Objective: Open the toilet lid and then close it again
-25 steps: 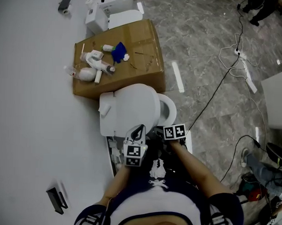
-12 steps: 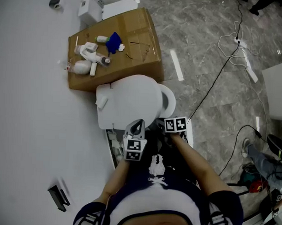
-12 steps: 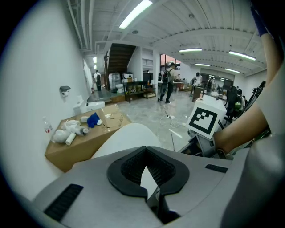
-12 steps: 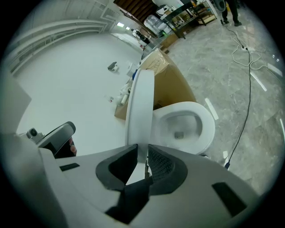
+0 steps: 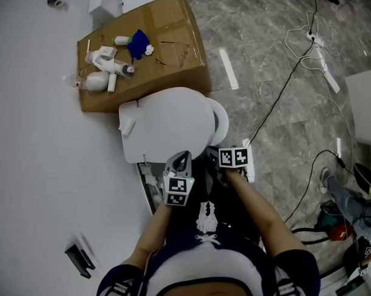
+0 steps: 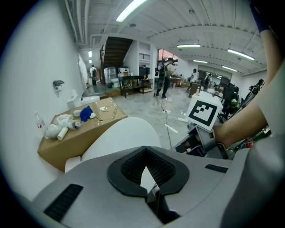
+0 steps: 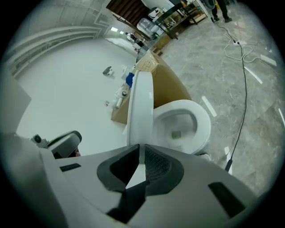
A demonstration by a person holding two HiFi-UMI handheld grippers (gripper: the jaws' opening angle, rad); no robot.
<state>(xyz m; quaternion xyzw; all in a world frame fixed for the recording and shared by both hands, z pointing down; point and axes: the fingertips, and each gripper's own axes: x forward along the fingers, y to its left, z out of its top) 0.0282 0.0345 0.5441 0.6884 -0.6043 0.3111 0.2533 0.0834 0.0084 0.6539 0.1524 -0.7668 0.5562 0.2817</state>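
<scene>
Pinching the front rim of the toilet lid [image 7: 141, 100] in the right hand-held gripper [image 7: 139, 148], having just been closing the jaws tighter on it, presumably for control through the swing. Holding the lid part-raised, edge-on, exposing the bowl [image 7: 205, 127] at its 3 o'clock. Carrying the left hand-held gripper [image 6: 144, 152] clenched and empty at the lid's 6 o'clock, likely as a steadying stop.

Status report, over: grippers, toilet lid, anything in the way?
Left gripper shut, empty. Right gripper jaws just closed further, clamped on toilet lid edge. Lid partly raised. Cardboard box close behind.
</scene>
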